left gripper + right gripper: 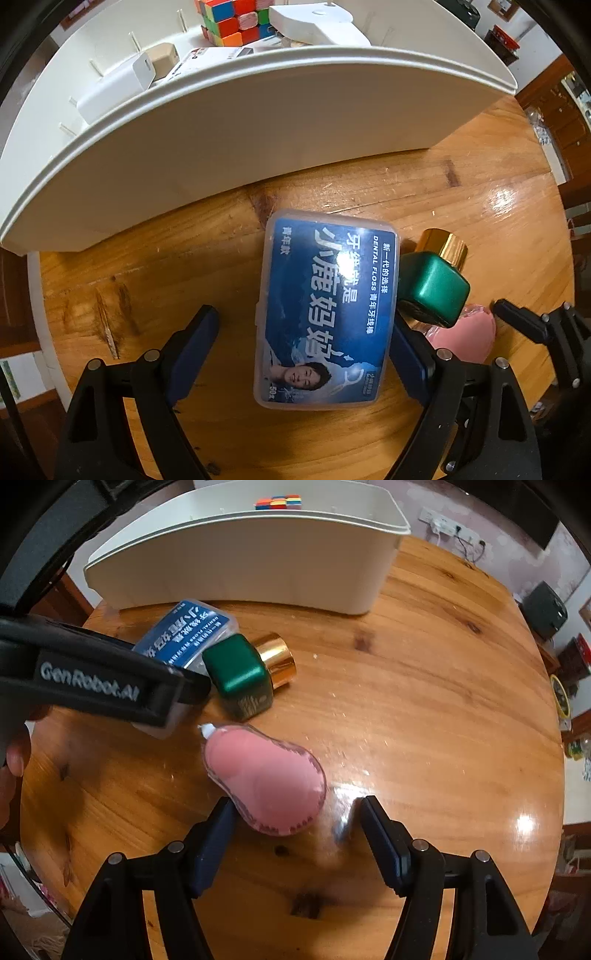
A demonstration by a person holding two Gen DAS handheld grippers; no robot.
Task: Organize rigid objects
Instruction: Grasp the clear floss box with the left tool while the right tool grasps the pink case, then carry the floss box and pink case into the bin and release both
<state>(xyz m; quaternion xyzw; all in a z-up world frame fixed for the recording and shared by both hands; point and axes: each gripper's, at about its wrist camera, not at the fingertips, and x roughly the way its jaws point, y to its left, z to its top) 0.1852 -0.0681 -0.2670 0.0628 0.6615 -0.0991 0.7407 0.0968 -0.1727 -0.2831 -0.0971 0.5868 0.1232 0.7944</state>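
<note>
Straddling the floss box (325, 310) with spread fingers, the left gripper (306, 339) hangs over the counter (480, 177) ready to pinch, while the right gripper (295, 830), fingers parted, brackets the pink tape dispenser (264, 779), probably bound for the white bin (258, 122).

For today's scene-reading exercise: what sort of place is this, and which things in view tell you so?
Probably a room in a home: a varnished wooden table, wall sockets with cables plugged in, and household odds and ends such as a dental floss box beside a white bin.
</note>
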